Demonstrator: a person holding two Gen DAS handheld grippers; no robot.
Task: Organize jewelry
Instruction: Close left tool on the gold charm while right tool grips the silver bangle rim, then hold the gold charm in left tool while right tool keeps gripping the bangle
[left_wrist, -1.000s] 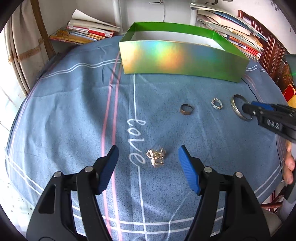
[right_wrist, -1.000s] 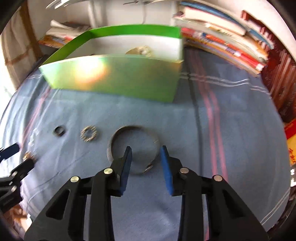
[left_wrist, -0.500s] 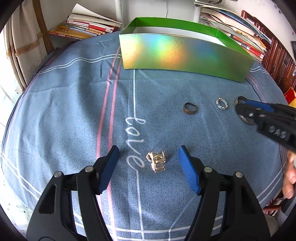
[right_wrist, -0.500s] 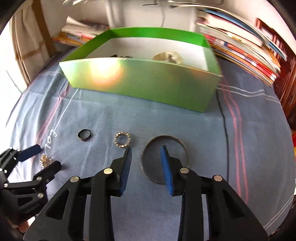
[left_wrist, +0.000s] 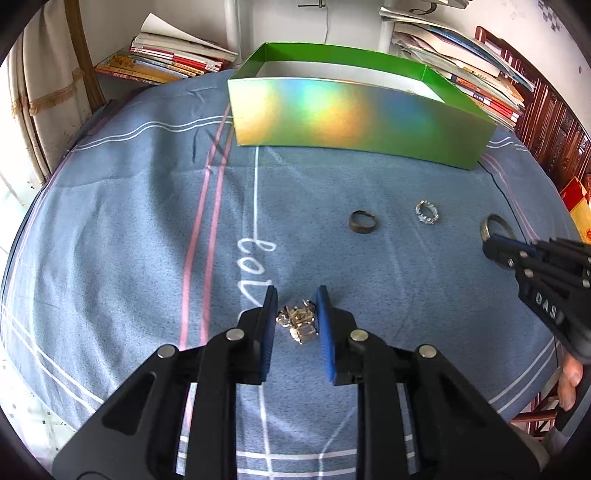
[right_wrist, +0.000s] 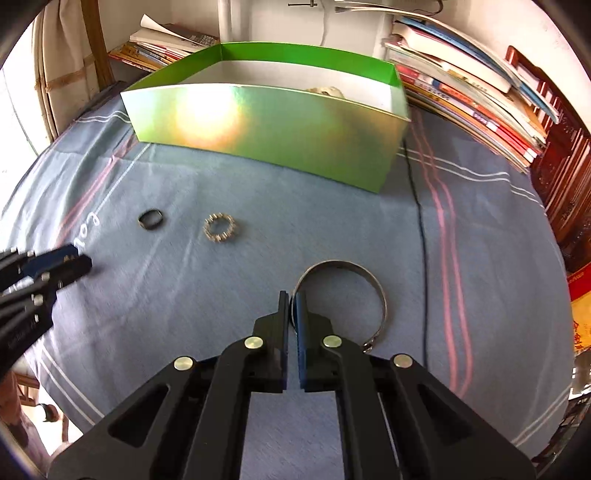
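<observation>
the left gripper (left_wrist: 295, 319) is clenched around the small gold earrings (left_wrist: 298, 325) on the cloth (left_wrist: 129, 221), the right gripper (right_wrist: 292, 314) pinches the bangle (right_wrist: 373, 284) rim, and both thin pieces could slip before the green box (right_wrist: 258, 122).

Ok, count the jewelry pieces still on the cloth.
4: gold cluster between the left gripper fingers, dark ring, beaded ring, and bangle pinched by the right gripper. The box may hide more.

Blue striped tablecloth (left_wrist: 129, 221); green box (left_wrist: 351, 114), rings (left_wrist: 363, 222)
</observation>
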